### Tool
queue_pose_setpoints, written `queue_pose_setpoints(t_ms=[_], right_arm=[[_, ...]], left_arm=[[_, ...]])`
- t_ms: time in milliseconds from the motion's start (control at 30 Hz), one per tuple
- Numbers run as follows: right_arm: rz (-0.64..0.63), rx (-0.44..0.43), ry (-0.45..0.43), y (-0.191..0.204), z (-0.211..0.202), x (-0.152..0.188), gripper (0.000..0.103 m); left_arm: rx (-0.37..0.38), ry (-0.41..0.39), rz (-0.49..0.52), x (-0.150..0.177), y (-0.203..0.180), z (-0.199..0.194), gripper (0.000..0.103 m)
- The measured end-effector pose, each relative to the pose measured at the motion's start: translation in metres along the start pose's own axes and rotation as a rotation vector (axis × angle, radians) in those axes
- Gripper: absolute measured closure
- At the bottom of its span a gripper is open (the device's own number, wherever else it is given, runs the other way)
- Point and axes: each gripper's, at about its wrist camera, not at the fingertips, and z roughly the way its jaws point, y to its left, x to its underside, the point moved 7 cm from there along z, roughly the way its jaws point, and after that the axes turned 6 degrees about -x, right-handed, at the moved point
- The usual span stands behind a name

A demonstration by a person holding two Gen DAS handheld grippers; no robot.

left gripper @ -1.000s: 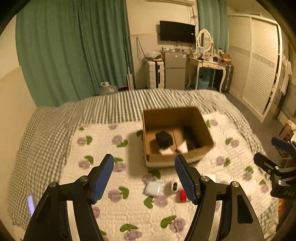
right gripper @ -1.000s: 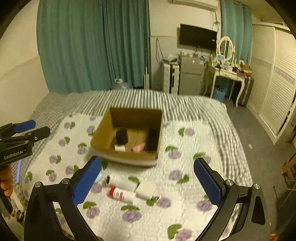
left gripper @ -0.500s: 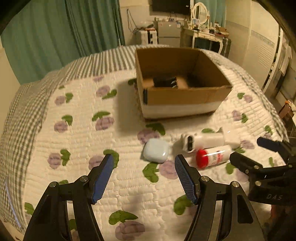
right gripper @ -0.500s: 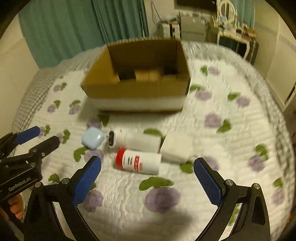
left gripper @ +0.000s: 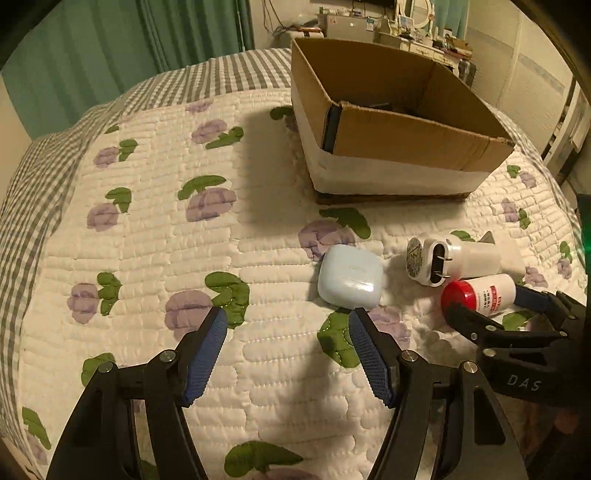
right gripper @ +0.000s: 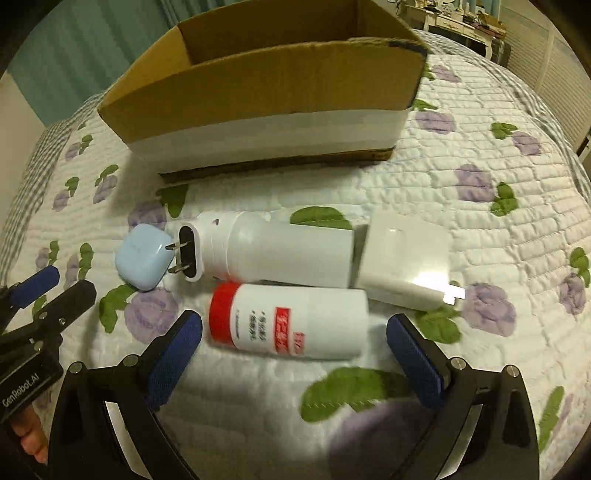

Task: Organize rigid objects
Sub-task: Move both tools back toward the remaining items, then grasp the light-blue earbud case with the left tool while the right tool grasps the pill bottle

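On the quilted bed lie a pale blue earbud case (left gripper: 350, 276) (right gripper: 142, 256), a white cylinder with a plug end (left gripper: 456, 259) (right gripper: 273, 251), a white bottle with a red cap (left gripper: 478, 296) (right gripper: 291, 320) and a flat white box (right gripper: 404, 264). My left gripper (left gripper: 286, 326) is open and empty, low over the quilt, just short of the blue case and a little to its left. My right gripper (right gripper: 295, 332) is open, its fingers either side of the red-capped bottle without touching it. A cardboard box (left gripper: 402, 147) (right gripper: 266, 96) stands behind them.
The box's inside is mostly hidden from this low angle; something dark shows in it in the left wrist view. Green curtains (left gripper: 110, 48) and bedroom furniture (left gripper: 424, 33) lie beyond the bed. Each gripper shows in the other's view, the right gripper (left gripper: 495, 317) and the left gripper (right gripper: 48, 291).
Both grippers have come down and forward towards the loose objects on the quilt. The right gripper now brackets the red-capped bottle. Nothing has been gripped.
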Motion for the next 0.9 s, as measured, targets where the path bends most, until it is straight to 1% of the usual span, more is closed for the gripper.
queue_pose_setpoints(t_ms=[33, 67, 100, 133, 267, 400, 533, 700, 800, 833, 867, 900], right_arm=[[-0.002, 0.007, 0.001, 0.0, 0.002, -0.001, 0.005], [-0.003, 0.021, 0.006, -0.001, 0.005, 0.0, 0.009], [-0.001, 0.023, 0.007, -0.002, 0.006, -0.001, 0.019], [0.0, 0.017, 0.006, -0.003, 0.007, -0.001, 0.023], [0.008, -0.001, 0.0, -0.009, 0.004, -0.005, 0.023], [0.05, 0.009, -0.02, -0.032, -0.005, -0.012, 0.023], [0.086, 0.005, -0.03, -0.051, -0.01, -0.016, 0.023], [0.091, -0.021, -0.035, -0.056, -0.014, -0.015, 0.023], [0.084, -0.024, -0.031, -0.053, -0.014, -0.015, 0.023], [0.081, -0.024, -0.031, -0.052, -0.013, -0.015, 0.023], [0.078, -0.024, -0.033, -0.051, -0.015, -0.015, 0.023], [0.076, -0.024, -0.034, -0.05, -0.015, -0.014, 0.023]], left_arm=[[-0.001, 0.004, 0.01, 0.0, -0.001, 0.002, 0.032], [0.001, 0.009, 0.022, -0.001, -0.004, 0.004, 0.032], [0.005, 0.011, 0.032, -0.002, -0.006, 0.006, 0.032], [0.011, 0.014, 0.044, -0.003, -0.009, 0.008, 0.032], [0.03, 0.04, 0.103, -0.008, -0.024, 0.019, 0.032], [0.07, 0.05, 0.145, -0.014, -0.04, 0.026, 0.032], [0.071, 0.067, 0.157, -0.023, -0.048, 0.038, 0.032], [0.077, 0.097, 0.149, -0.026, -0.052, 0.053, 0.032], [0.073, 0.094, 0.16, -0.024, -0.054, 0.054, 0.036], [0.076, 0.093, 0.158, -0.024, -0.054, 0.053, 0.04], [0.081, 0.095, 0.154, -0.024, -0.056, 0.053, 0.052], [0.085, 0.102, 0.147, -0.024, -0.055, 0.052, 0.052]])
